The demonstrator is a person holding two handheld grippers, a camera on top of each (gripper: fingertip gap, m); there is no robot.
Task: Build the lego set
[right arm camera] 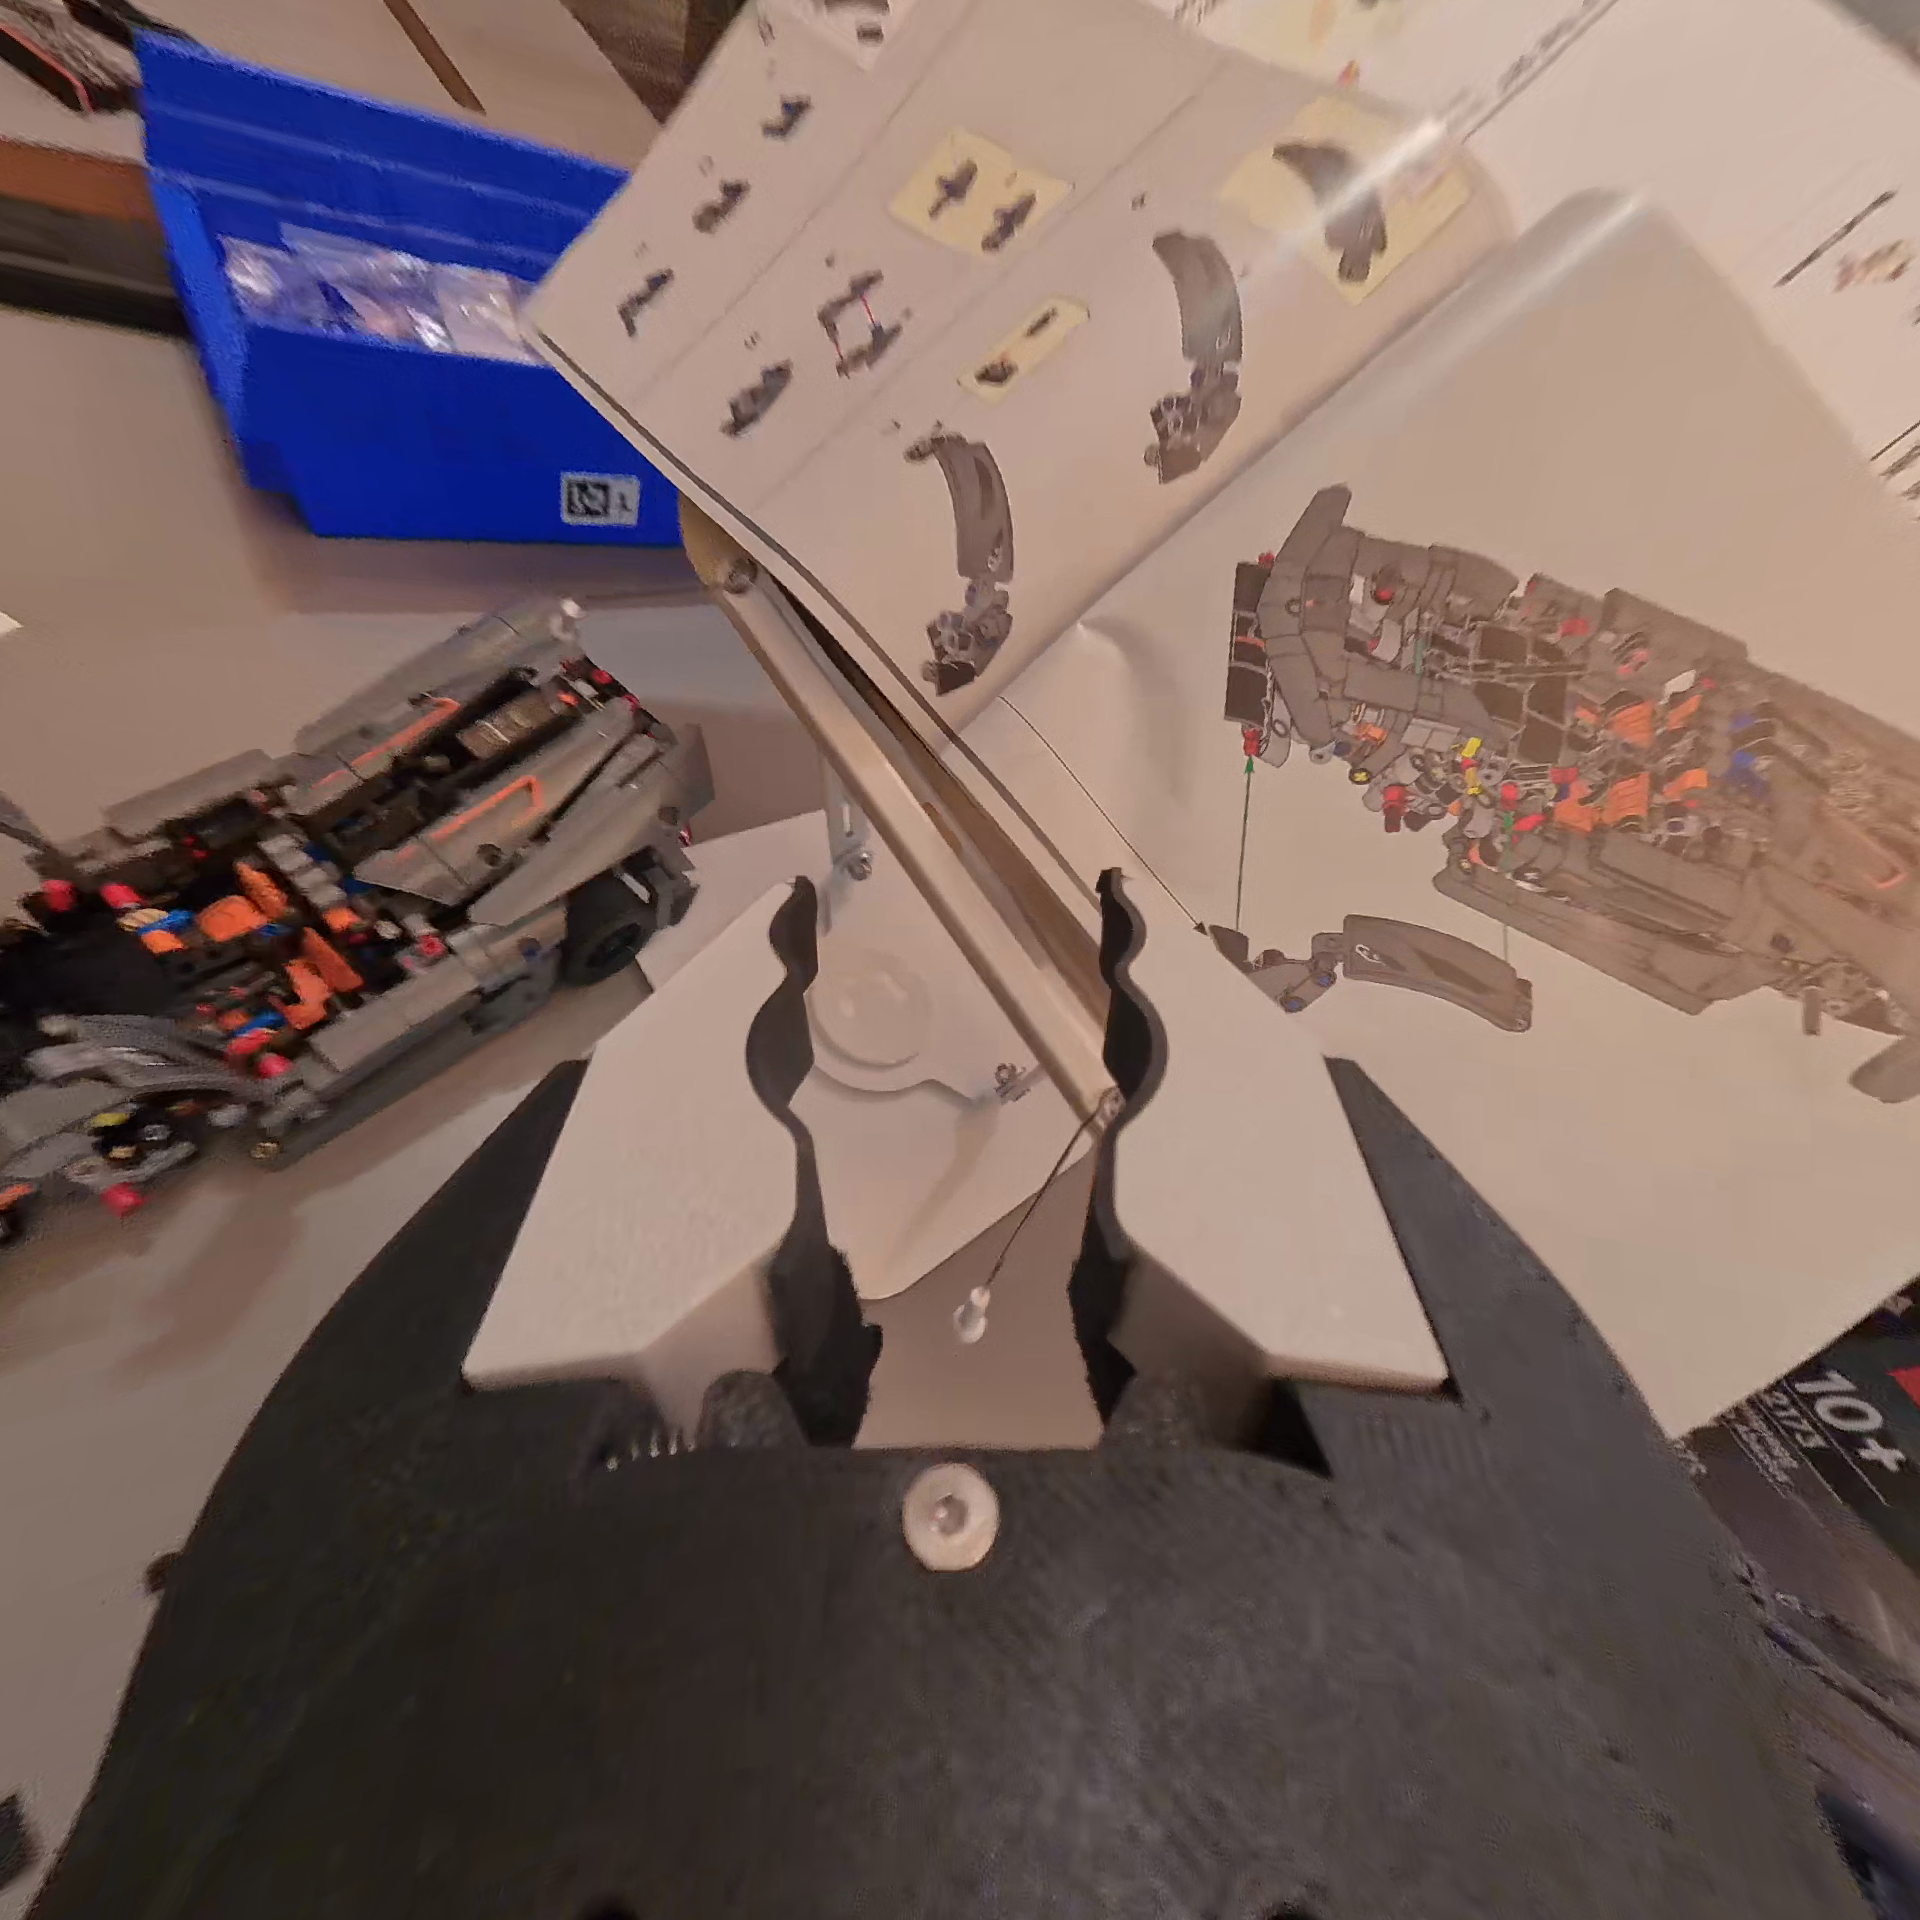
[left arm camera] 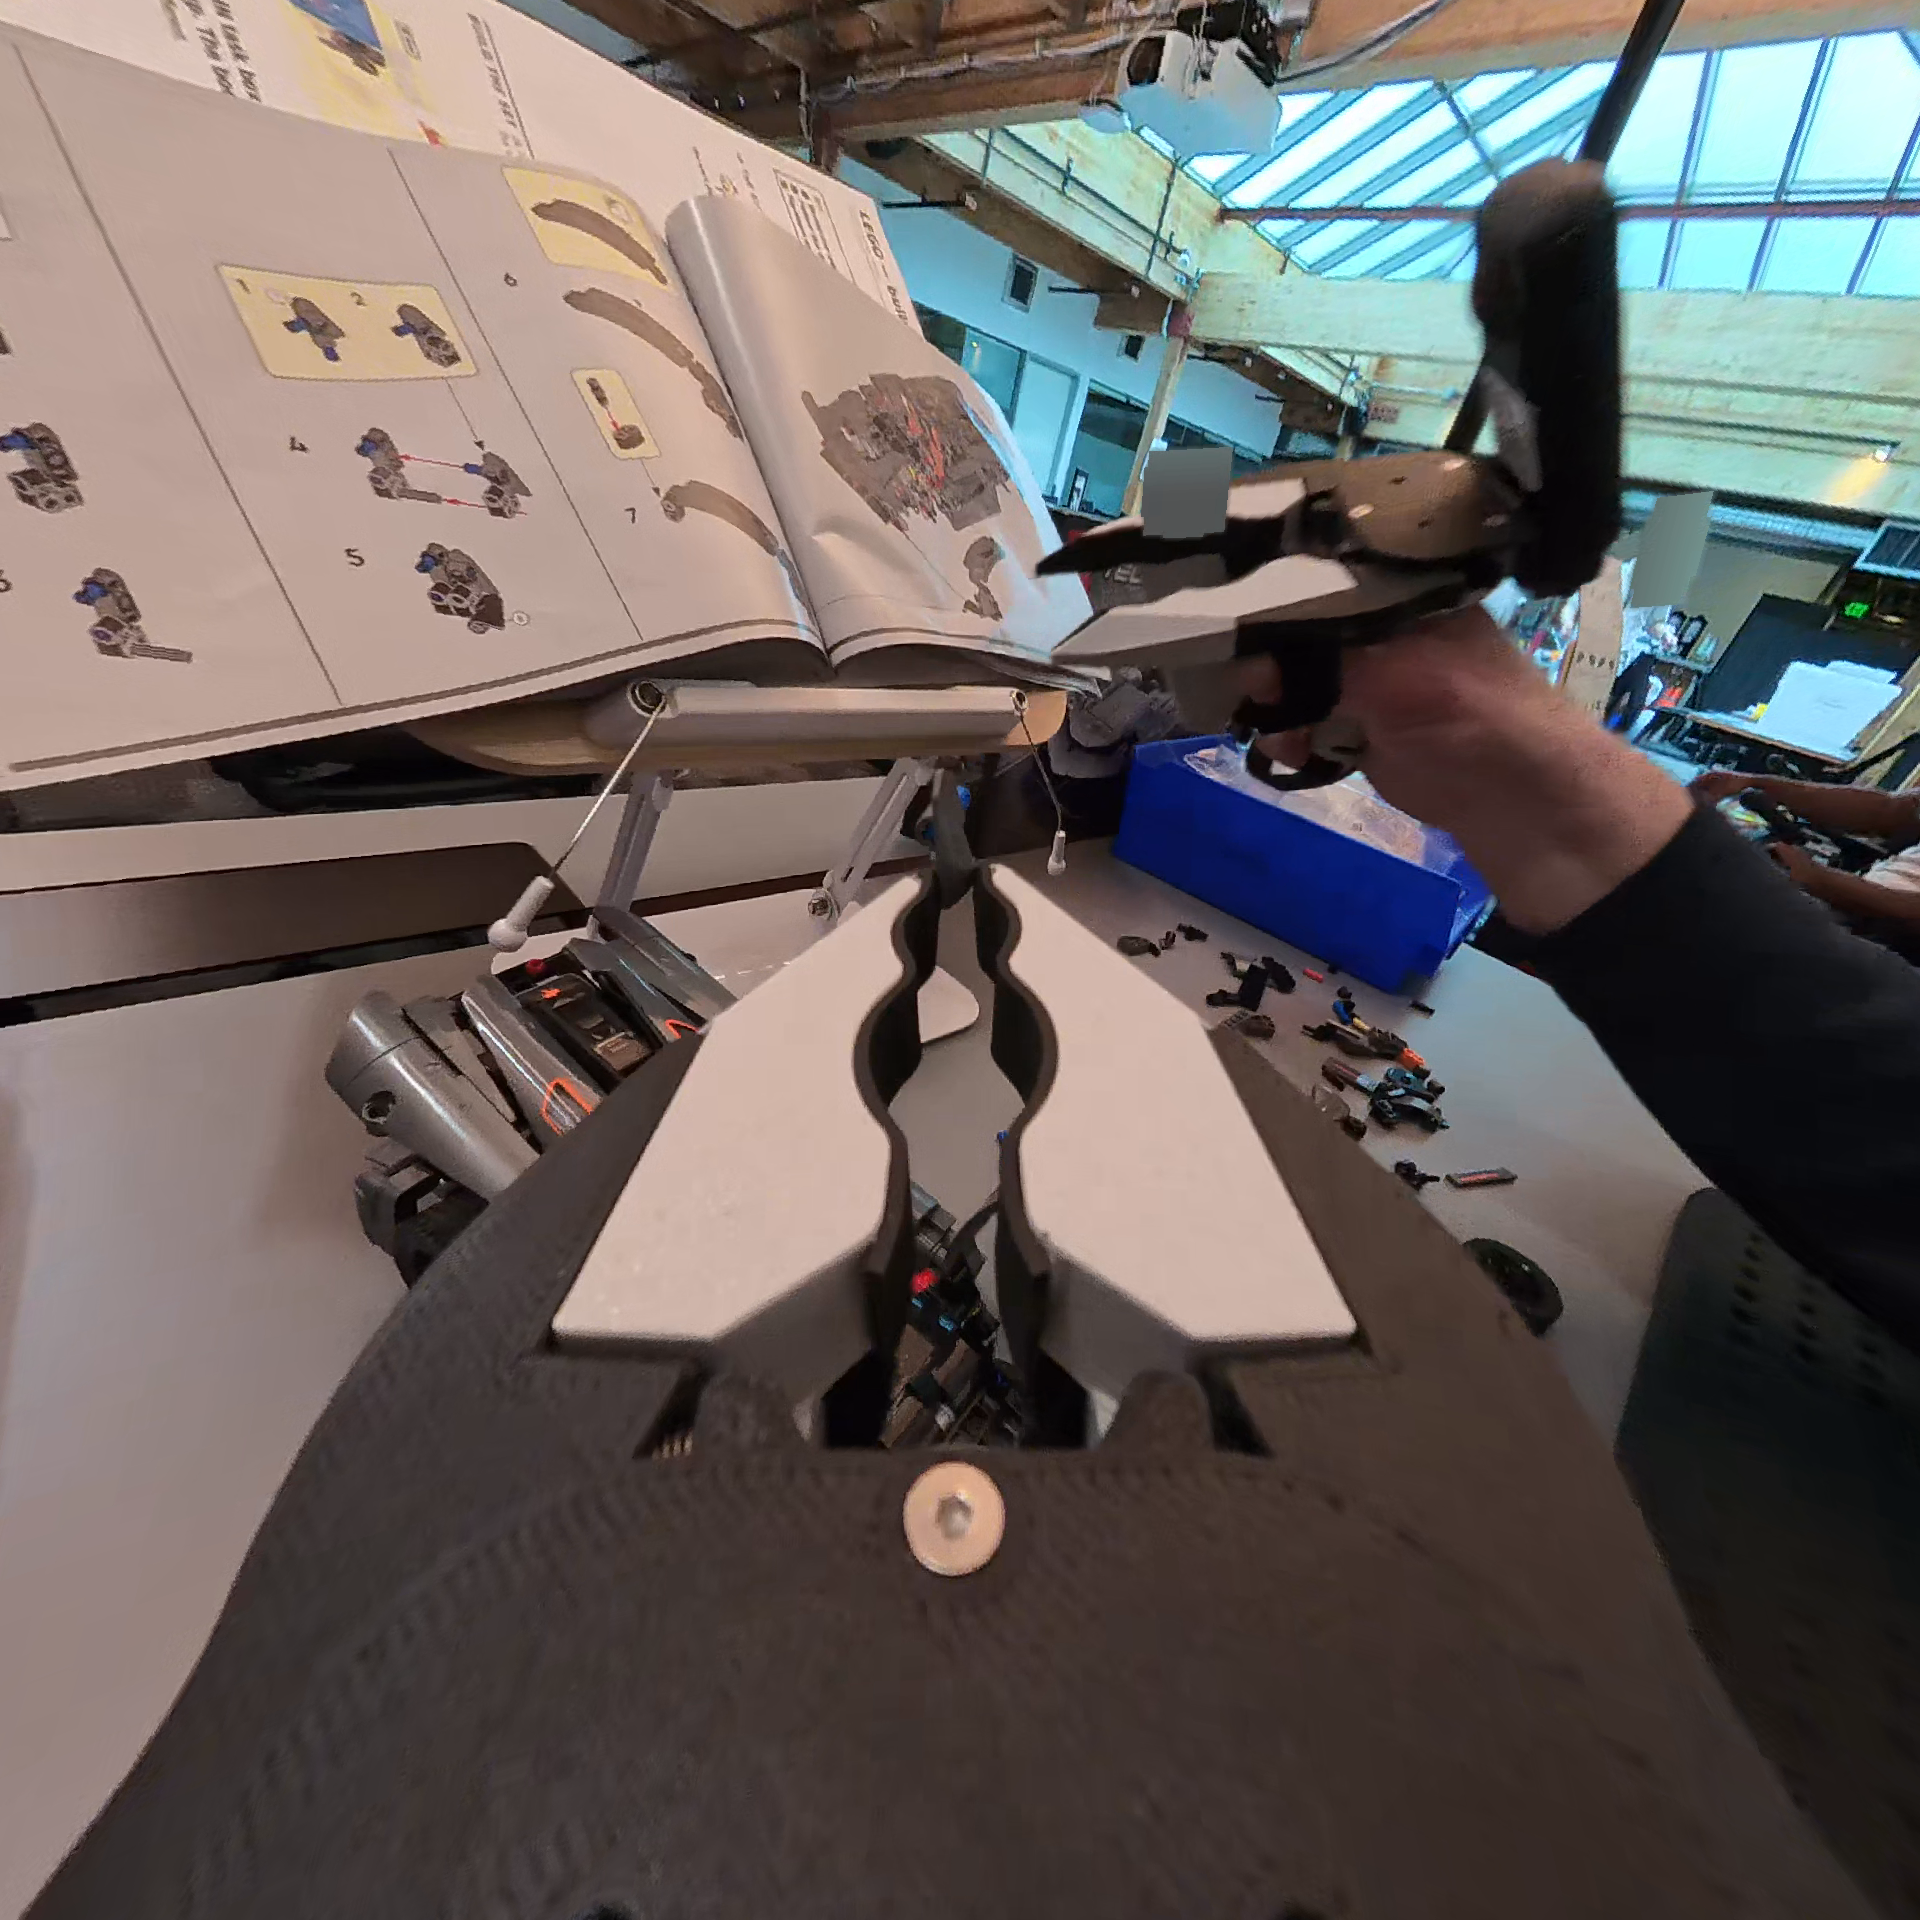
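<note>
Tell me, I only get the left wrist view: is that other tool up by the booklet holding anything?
Observer: No. In the right wrist view, the right tool is open with nothing gripped.
Operator: And the toy car? My own tool hides most of it.
Observer: The toy car sits on the table with a black wheel fitted at one end.
Operator: Anything inside it?
Observer: Its top is open there, showing orange, red and blue pieces.
Operator: Is the blue bin just plain?
Observer: No. The blue bin has a small black-and-white square sticker on the side facing the right tool.
</note>
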